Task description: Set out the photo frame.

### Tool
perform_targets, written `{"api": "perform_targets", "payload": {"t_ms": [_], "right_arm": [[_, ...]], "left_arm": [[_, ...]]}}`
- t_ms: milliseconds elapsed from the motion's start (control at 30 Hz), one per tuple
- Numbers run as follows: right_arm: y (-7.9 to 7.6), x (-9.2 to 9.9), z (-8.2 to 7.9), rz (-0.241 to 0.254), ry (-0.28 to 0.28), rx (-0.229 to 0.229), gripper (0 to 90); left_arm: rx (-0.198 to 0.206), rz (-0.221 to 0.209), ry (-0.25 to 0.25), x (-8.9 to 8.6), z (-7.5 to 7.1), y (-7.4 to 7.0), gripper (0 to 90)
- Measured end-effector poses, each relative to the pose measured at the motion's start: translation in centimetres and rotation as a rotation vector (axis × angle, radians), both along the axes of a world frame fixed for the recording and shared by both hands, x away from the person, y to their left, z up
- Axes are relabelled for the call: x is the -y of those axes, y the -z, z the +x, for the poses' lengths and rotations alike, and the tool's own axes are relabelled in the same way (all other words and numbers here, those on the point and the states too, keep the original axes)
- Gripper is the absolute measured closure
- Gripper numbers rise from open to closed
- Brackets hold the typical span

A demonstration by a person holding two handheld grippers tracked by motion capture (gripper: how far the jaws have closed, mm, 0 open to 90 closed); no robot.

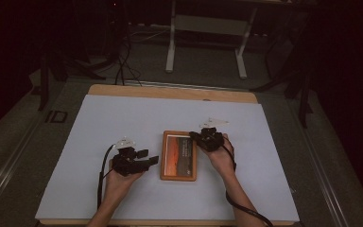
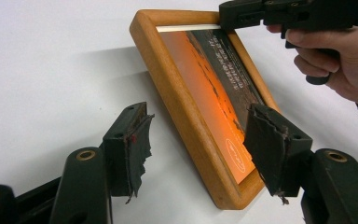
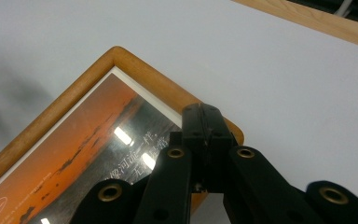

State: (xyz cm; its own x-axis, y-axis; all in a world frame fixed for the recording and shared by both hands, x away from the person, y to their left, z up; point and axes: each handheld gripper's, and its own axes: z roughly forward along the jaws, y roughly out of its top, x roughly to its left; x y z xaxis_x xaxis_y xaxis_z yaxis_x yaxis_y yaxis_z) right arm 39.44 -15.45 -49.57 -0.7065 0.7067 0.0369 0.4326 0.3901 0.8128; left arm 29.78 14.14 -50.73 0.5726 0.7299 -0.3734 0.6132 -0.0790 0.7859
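Lying flat on the white sheet, just right of centre in the high view: one wooden picture frame with an orange sunset print under glass. Right gripper, jaws pressed together with nothing visible between them, tip resting on or just above the frame's upper right corner; in the right gripper view that closed tip sits over the rounded wooden corner, contact hard to confirm. Left gripper spread open at the lower left of the frame, and in the left gripper view its torn pads straddle the near corner of the frame without touching it. Likely trouble from here: pressing down on one corner with a closed tip could tilt or skate the frame across the smooth sheet; a hard tip sliding onto the glass could scratch it; closing the left jaws on a rounded, polished edge could give a poor bite and let the frame slip out on lifting; frayed pad material could snag the corner. Count: one picture frame, two grippers, two hands, one white sheet, one wooden tabletop edge, one stand on the floor at the top of the high view
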Motion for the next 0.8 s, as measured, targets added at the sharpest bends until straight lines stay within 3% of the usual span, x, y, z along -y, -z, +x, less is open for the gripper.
{"api": "perform_targets", "payload": {"t_ms": [233,633,733,800], "right_arm": [[0.4,0.3,0.2,-0.01,0.015,-0.002,89.9],[2.2,1.7,1.1,-0.051,0.094,-0.071,90.0],[2.4,1.9,1.1,-0.022,0.105,-0.092,90.0],[2.3,1.8,1.1,-0.039,0.106,-0.087,90.0]], "left_arm": [[0.018,-0.021,-0.013,-0.6,-0.1,-0.7,39.8],[0.017,-0.041,0.006,-0.1,-0.2,-1.0,39.4],[0.016,-0.041,0.017,0.1,-0.3,-1.1,39.4],[0.01,-0.051,0.026,0.3,-0.4,-1.1,39.3]]}}
